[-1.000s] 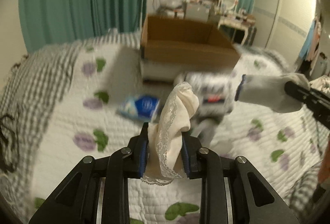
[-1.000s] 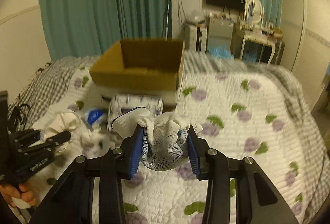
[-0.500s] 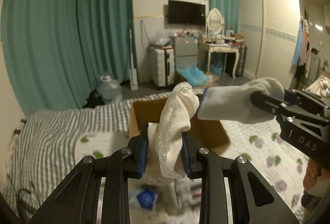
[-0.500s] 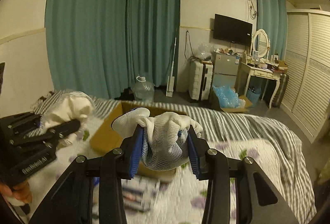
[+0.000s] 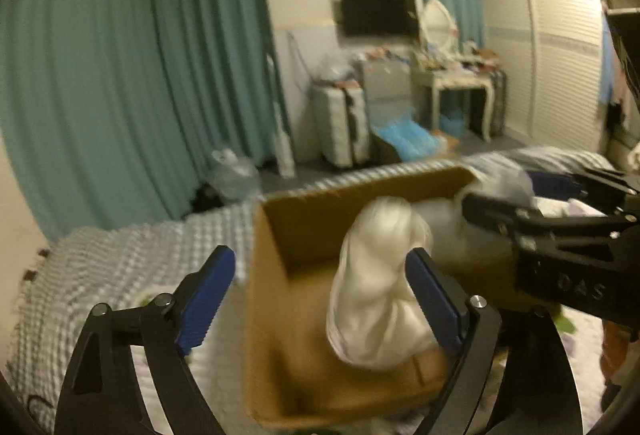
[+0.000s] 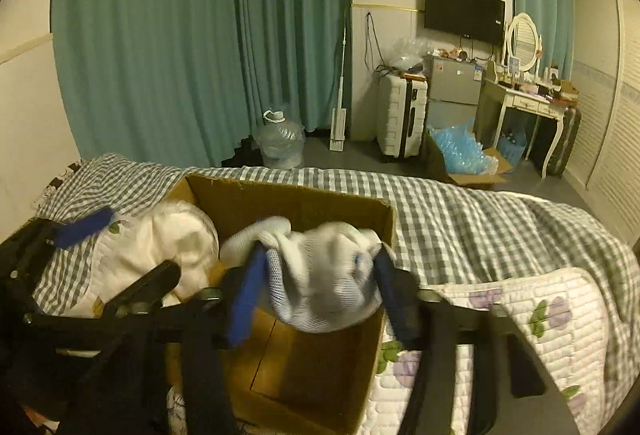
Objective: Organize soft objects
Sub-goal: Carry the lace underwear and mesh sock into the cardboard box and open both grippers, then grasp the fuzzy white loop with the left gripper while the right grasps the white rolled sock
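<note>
An open cardboard box point(image 5: 280, 275) stands on the bed, and both grippers hover over it. My left gripper point(image 5: 320, 295) has its jaws opening wide. A cream lace cloth point(image 5: 380, 283) hangs loose between them, touching only the right blue pad point(image 5: 432, 299). My right gripper point(image 6: 320, 291) is blurred and its jaws are opening. A white mesh sock point(image 6: 324, 275) sags between its fingers above the box point(image 6: 288, 203). In the right wrist view the left gripper point(image 6: 120, 255) and the cream cloth point(image 6: 172, 247) show at the left. The right gripper point(image 5: 524, 195) crosses the left wrist view's right side.
The box rests on a flowered quilt point(image 6: 540, 315) over a grey checked sheet point(image 6: 460, 211). Beyond the bed's far edge are a water jug point(image 6: 280, 139), a white suitcase point(image 6: 400, 115), a small fridge point(image 6: 454, 91) and a dressing table point(image 6: 524, 103). Teal curtains point(image 6: 200, 35) hang behind.
Both grippers have moved forward over the box. Their jaws have spread apart. The cream cloth and the white sock, clamped before, now hang loose between the pads.
</note>
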`<state>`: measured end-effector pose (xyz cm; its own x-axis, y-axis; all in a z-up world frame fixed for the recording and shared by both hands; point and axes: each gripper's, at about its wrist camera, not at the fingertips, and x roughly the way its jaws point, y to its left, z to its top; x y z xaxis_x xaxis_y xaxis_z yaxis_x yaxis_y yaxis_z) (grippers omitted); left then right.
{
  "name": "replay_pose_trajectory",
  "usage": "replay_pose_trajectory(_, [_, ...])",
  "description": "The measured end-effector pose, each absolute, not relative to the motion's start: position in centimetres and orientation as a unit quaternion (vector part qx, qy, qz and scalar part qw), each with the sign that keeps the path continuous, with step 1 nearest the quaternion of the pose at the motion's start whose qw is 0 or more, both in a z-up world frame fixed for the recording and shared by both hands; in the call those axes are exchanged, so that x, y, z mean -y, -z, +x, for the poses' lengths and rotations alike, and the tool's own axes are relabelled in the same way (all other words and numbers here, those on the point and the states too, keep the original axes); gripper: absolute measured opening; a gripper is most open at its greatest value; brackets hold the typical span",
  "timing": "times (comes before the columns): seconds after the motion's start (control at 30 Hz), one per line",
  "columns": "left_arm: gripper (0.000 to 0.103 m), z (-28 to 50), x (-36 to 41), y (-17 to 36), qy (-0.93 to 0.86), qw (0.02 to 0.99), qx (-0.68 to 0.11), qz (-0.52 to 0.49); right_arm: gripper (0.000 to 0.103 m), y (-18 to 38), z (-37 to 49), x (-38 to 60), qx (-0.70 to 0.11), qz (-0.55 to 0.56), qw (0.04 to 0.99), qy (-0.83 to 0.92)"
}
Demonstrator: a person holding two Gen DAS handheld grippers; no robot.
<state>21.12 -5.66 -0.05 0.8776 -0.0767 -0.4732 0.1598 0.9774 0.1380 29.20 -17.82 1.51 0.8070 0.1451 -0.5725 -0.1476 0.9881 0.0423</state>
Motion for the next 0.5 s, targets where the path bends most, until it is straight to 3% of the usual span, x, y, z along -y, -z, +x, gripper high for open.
replay_pose_trajectory(0.03, [0.088, 21.0, 5.3, 0.0, 0.057, 0.967, -0.235, 0.083, 0.074, -1.5, 29.1, 17.9, -0.293, 0.0, 0.953, -0.077])
replay_pose_trajectory(0.23, [0.088, 19.8, 3.6, -1.8, 0.048, 0.966, -0.246, 0.062, 0.079, -3.1, 26.9, 19.1, -0.271, 0.003, 0.96, -0.07])
replay_pose_trajectory(0.5, [0.089, 12.3, 1.5, -8.6, 0.047, 0.975, -0.216, 0.032, 0.099, -10.8, 17.6, 20.6, -0.21, 0.008, 0.973, -0.094])
